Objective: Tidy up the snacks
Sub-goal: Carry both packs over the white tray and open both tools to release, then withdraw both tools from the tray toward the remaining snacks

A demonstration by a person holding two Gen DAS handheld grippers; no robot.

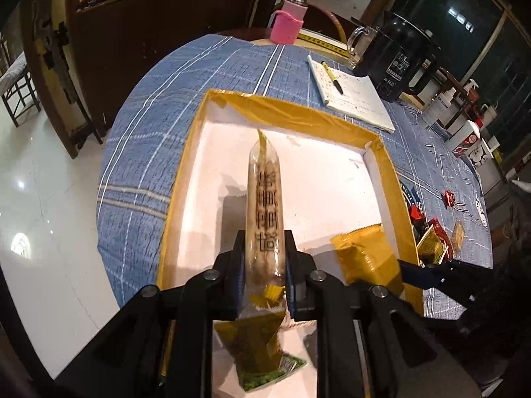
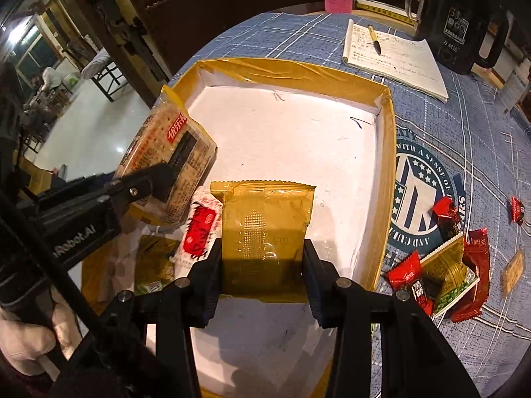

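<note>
A shallow box point(image 1: 186, 179) point(image 2: 386, 152) with gold rim and white floor lies on the blue checked tablecloth. My left gripper point(image 1: 264, 265) point(image 2: 156, 182) is shut on a clear cracker packet point(image 1: 265, 205) point(image 2: 166, 152), held edge-on above the box's near left part. My right gripper point(image 2: 264, 268) point(image 1: 418, 273) is shut on a gold snack packet point(image 2: 265, 235) point(image 1: 363, 253), held over the box floor near its right side. Below them in the box lie a red-and-white packet point(image 2: 199, 229) and a green-and-gold packet point(image 1: 259, 341) point(image 2: 154, 265).
Loose red and gold snack wrappers point(image 2: 444, 265) point(image 1: 431, 235) lie on the cloth right of the box. Behind it are a notepad with a pen point(image 1: 351, 96) point(image 2: 395, 56), a black kettle point(image 1: 398, 63) point(image 2: 461, 16), a glass mug point(image 1: 360, 43) and a pink-sleeved bottle point(image 1: 288, 23). The table edge drops to the floor at left.
</note>
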